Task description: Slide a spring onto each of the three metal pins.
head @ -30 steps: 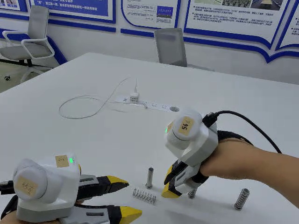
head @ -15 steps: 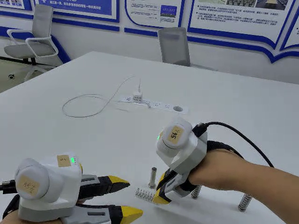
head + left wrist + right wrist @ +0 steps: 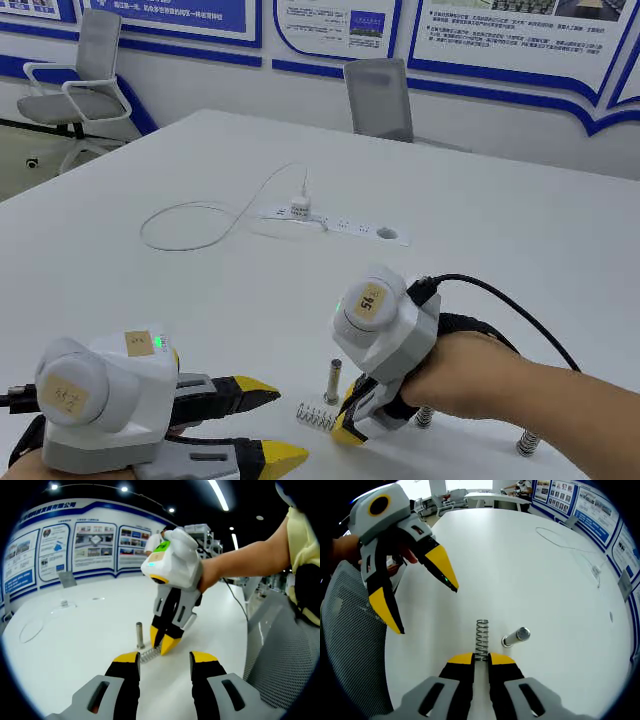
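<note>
A loose spring [image 3: 314, 417] [image 3: 481, 636] lies flat on the white table [image 3: 200, 300], beside a bare upright metal pin [image 3: 333, 381] [image 3: 515, 636] [image 3: 140, 635]. My right gripper [image 3: 345, 428] [image 3: 481, 659] points down at the spring's near end, its yellow-tipped jaws drawn narrow around that end. In the left gripper view the right gripper [image 3: 166, 642] touches the spring [image 3: 148, 654]. To the right stand two pins with springs on them [image 3: 425, 415] [image 3: 527, 442]. My left gripper [image 3: 275, 425] [image 3: 165, 657] [image 3: 420, 597] rests low at the front left, open and holding nothing.
A white power strip [image 3: 335, 222] with a looping cable [image 3: 190, 225] lies mid-table. Grey chairs [image 3: 378, 95] [image 3: 85, 80] stand beyond the far edge. A black cable [image 3: 500, 310] trails from the right gripper over the person's forearm [image 3: 520, 385].
My right gripper has moved left, away from the nearer spring-covered pin, and come down onto the end of the loose spring. The left gripper has stayed put.
</note>
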